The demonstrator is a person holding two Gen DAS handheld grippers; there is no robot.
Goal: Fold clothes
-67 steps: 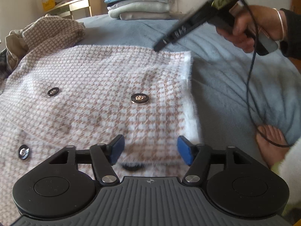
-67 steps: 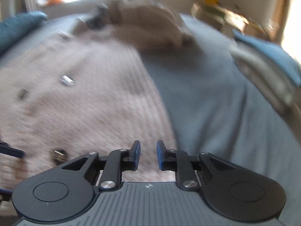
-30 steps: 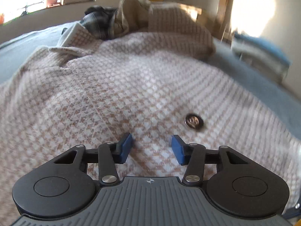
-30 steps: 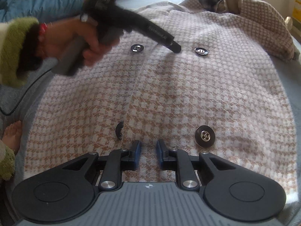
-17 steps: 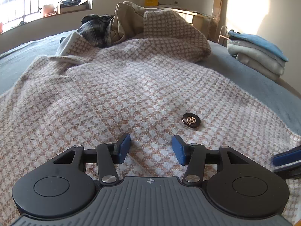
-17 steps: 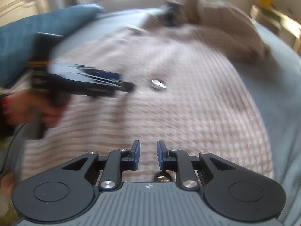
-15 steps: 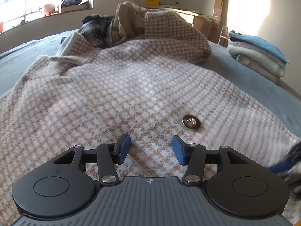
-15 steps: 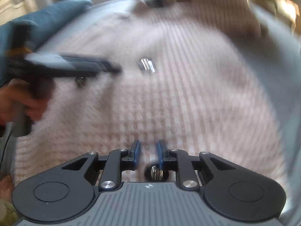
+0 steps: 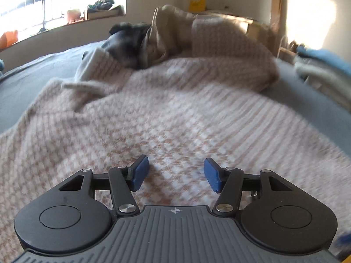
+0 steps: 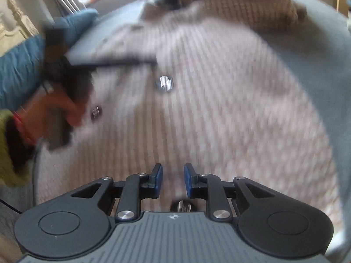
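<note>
A soft, thick houndstooth coat [image 9: 175, 120] lies ahead of the left hand-held gripper [image 9: 175, 173], just widened and empty; the right hand-held gripper [image 10: 173, 179], narrowly parted, holds nothing. Likely heavy, floppy; pinch its hem.

Green fuzzy sleeve [image 10: 8, 153], red wristband [image 10: 18, 120]

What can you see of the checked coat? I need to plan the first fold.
The checked coat is a thick, woolly garment in a pink-beige and white houndstooth weave, spread front-up across the blue-grey bed. Metal buttons show on its front. Its far end is rumpled and bunched against a pile of other clothes. Neither gripper holds it.
</note>
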